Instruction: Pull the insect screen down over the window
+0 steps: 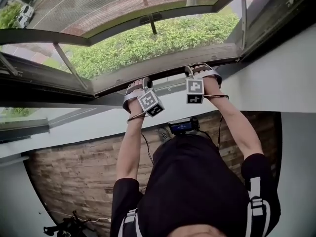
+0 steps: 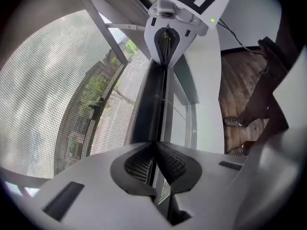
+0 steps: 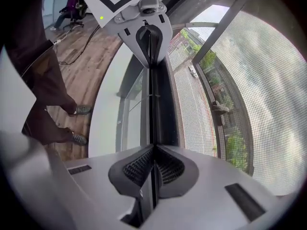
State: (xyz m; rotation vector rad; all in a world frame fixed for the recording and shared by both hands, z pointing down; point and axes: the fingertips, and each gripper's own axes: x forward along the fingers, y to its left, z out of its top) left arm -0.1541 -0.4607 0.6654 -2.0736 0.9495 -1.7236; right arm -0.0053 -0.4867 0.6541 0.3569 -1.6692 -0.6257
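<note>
- The left tongs (image 2: 154, 150) are pressed together, pinching the thin lip of the insect screen's pull bar (image 2: 152, 109).
- The right tongs (image 3: 153, 152) are clamped on the same lip, further right along the bar.
- The insect screen (image 2: 53, 104) has its mesh stretching away on the far side of the bar, across the opening.
- Beyond the mesh are a window handle (image 3: 219, 108), a slanted stay arm (image 1: 69, 64) and greenery (image 1: 163, 38).
- On the near side, the dark window frame (image 1: 44, 78) runs left of the hands, with white wall (image 1: 98, 125) beneath it, then wood floor (image 1: 74, 172).
- The person's shoes (image 3: 79, 110) stand near the wall, and a cable (image 1: 147, 147) hangs beside the left forearm.
</note>
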